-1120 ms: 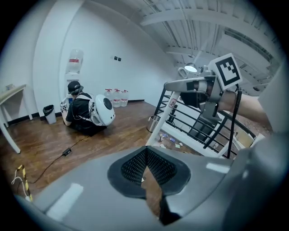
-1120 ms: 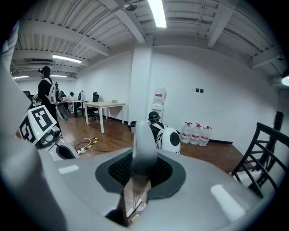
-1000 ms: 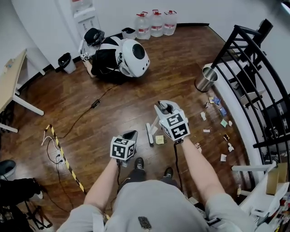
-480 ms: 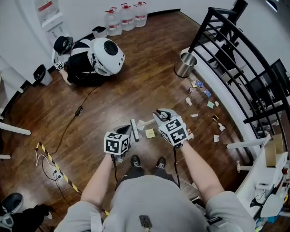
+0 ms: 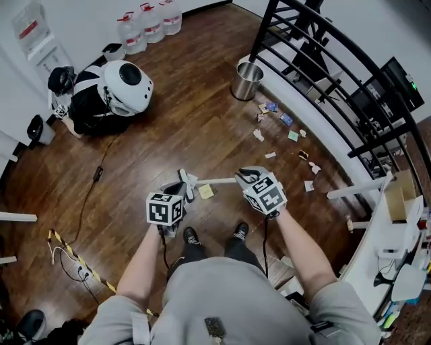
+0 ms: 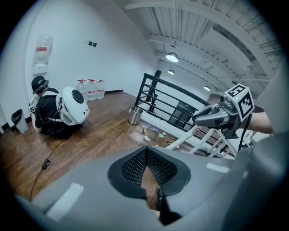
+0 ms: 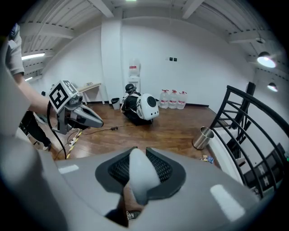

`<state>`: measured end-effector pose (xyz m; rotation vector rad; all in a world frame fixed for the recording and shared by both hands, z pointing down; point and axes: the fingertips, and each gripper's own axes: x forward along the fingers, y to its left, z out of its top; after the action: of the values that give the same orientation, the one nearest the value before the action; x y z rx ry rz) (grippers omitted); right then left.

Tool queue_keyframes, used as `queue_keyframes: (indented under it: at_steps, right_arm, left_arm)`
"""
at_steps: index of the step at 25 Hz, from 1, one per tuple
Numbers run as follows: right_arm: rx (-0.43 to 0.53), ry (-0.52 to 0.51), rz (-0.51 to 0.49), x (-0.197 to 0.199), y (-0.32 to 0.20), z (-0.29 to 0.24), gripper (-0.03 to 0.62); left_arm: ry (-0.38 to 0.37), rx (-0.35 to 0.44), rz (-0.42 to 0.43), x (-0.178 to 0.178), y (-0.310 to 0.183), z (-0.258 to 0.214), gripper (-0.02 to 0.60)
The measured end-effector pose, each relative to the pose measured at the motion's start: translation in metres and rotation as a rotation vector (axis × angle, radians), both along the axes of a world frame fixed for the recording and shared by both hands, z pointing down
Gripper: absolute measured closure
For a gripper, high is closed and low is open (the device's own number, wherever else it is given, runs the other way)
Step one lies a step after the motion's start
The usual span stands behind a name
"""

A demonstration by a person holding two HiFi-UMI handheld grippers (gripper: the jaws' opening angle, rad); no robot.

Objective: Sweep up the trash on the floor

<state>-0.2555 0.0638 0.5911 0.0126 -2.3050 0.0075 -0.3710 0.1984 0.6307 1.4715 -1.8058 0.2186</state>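
Pinches broom handle (image 5: 215, 180) in right hand-held gripper (image 5: 244, 176), with left hand-held gripper (image 5: 176, 191) pressed together; risks handle pivoting in single grip, skipping paper scraps (image 5: 259, 135)

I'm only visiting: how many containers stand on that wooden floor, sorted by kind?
Water jugs: 3
Metal bin: 1
Small black bins: 2
Total: 6
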Motion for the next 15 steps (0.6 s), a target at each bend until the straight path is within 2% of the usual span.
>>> queue_keyframes:
  at_steps: [7, 15]
  right_arm:
    - [-0.064, 0.010, 0.060, 0.072, -0.081, 0.017, 0.533]
    - [-0.067, 0.003, 0.101, 0.134, -0.173, 0.012, 0.533]
  left_arm:
    - [-0.026, -0.006, 0.001, 0.050, -0.066, -0.007, 0.575]
    - [-0.047, -0.018, 0.042, 0.102, -0.147, -0.017, 0.575]
